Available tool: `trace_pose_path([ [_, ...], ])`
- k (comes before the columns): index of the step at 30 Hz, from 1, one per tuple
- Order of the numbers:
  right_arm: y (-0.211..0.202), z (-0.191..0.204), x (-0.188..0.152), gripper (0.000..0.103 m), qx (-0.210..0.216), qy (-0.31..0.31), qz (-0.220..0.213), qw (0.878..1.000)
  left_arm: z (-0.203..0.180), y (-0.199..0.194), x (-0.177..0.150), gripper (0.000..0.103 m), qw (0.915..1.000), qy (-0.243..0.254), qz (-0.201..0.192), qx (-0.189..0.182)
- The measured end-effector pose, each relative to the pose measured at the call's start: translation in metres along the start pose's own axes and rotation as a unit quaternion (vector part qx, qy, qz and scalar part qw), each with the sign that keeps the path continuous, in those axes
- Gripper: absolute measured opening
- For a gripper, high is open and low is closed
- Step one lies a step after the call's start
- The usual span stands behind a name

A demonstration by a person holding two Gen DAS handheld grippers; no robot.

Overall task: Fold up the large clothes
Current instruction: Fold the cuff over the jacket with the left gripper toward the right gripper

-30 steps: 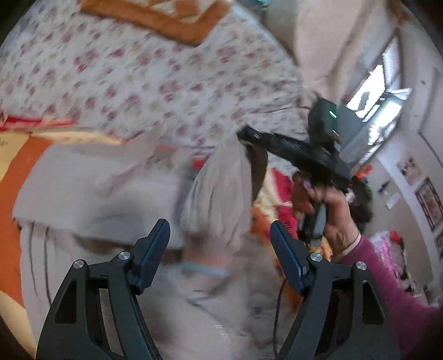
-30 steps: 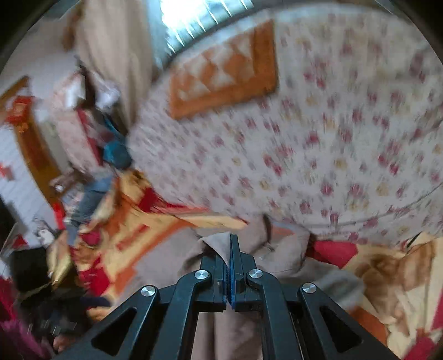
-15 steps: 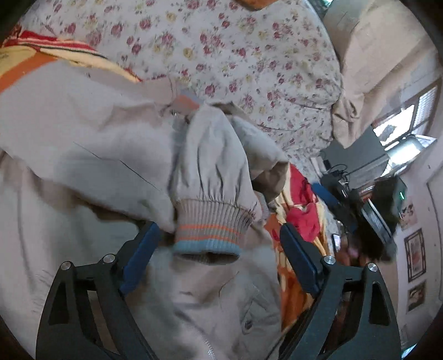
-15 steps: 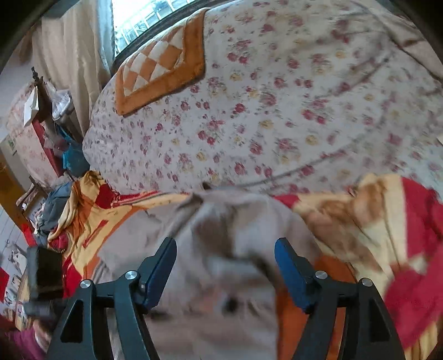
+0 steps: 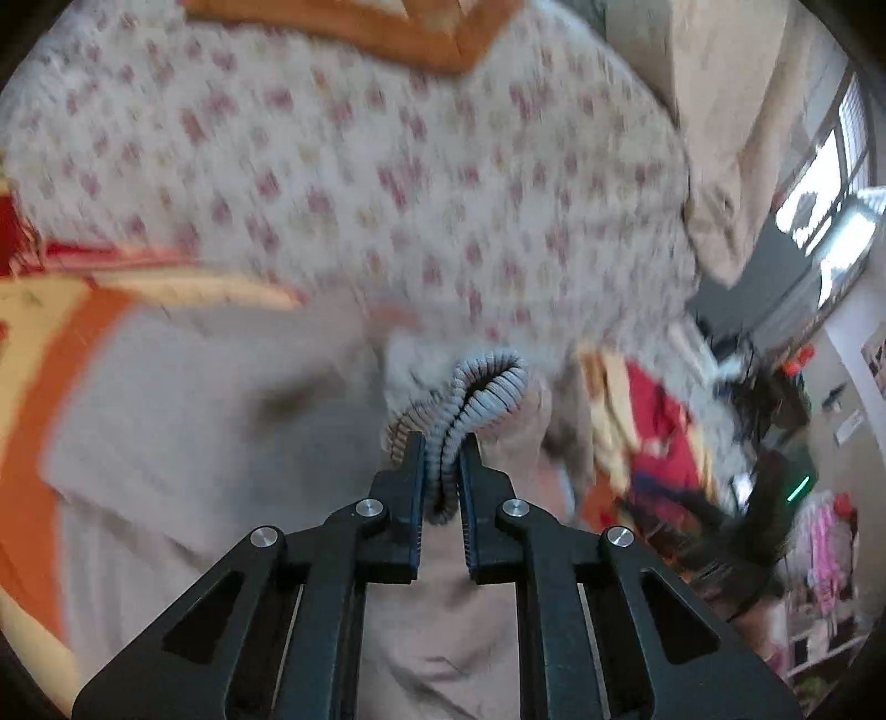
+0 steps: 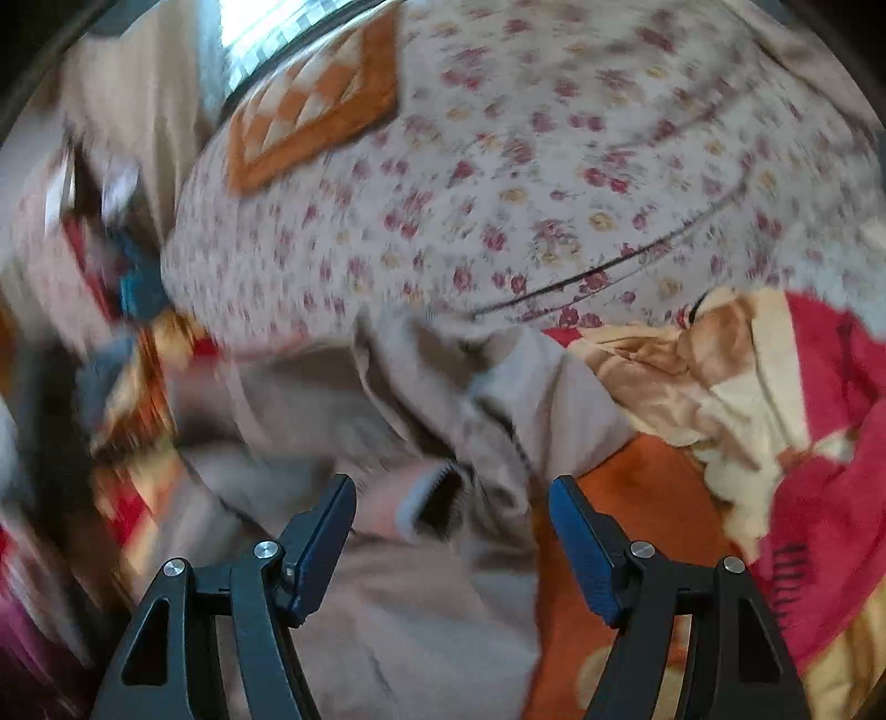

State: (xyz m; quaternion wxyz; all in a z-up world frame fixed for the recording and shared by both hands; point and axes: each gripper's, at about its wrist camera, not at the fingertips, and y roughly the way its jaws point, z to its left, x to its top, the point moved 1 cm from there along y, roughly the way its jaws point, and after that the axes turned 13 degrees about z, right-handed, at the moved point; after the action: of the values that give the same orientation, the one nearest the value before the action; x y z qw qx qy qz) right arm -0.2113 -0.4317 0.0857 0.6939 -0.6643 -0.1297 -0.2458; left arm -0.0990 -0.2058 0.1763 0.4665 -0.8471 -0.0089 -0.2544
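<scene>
Now left gripper (image 5: 443,443) clamps ribbed cuff (image 5: 487,387), right gripper (image 6: 451,493) agape

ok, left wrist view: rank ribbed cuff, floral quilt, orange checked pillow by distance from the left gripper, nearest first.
1. Ribbed cuff: pinched in the left gripper, dead centre.
2. Floral quilt: beyond the beige jacket, across the middle of the view.
3. Orange checked pillow: on the quilt's far side, at the top edge.
</scene>
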Motion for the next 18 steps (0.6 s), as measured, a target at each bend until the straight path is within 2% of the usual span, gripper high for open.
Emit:
trace_pose_path([
  [1,0.008,0.001,0.002,0.059,-0.028,0.002,0.007,1.000,0.004,-0.011,0.008,0.009,0.9999,0.000,-0.011,0.000],
  [2,0.017,0.001,0.004,0.048,-0.037,0.007,0.017,0.999,0.007,-0.018,0.015,0.007,0.9998,0.001,-0.019,0.000],
  [3,0.026,-0.002,0.007,0.044,-0.037,0.014,0.028,0.999,0.009,-0.025,0.018,0.007,0.9996,0.002,-0.026,0.001],
  [8,0.056,-0.011,0.023,0.043,-0.071,0.022,0.042,0.996,0.020,-0.041,0.032,0.007,0.9988,0.002,-0.050,0.005],
  [9,0.059,-0.014,0.025,0.034,-0.073,0.029,0.039,0.996,0.022,-0.038,0.034,0.007,0.9989,-0.004,-0.047,0.007],
  [10,0.061,-0.018,0.027,0.024,-0.057,0.038,0.037,0.997,0.027,-0.033,0.034,0.007,0.9993,-0.010,-0.036,0.005],
  [11,0.060,-0.020,0.028,0.007,-0.042,0.050,0.037,0.997,0.031,-0.029,0.033,0.007,0.9995,-0.016,-0.028,0.001],
  [12,0.054,-0.022,0.027,0.006,-0.038,0.058,0.029,0.997,0.035,-0.025,0.030,0.007,0.9995,-0.024,-0.021,-0.001],
  [14,0.033,-0.023,0.024,0.002,-0.034,0.056,0.005,0.998,0.041,-0.018,0.022,0.032,0.9995,-0.031,-0.009,-0.001],
  [15,0.024,-0.024,0.022,0.002,-0.037,0.057,0.002,0.998,0.043,-0.013,0.017,0.070,0.9994,-0.036,0.001,-0.002],
  [16,0.017,-0.026,0.019,0.002,-0.043,0.059,0.002,0.997,0.048,-0.006,0.009,0.090,0.9987,-0.049,0.009,-0.008],
  [18,0.012,-0.030,0.013,0.002,-0.039,0.066,0.008,0.997,0.056,0.004,-0.001,0.090,0.9971,-0.072,0.010,-0.022],
])
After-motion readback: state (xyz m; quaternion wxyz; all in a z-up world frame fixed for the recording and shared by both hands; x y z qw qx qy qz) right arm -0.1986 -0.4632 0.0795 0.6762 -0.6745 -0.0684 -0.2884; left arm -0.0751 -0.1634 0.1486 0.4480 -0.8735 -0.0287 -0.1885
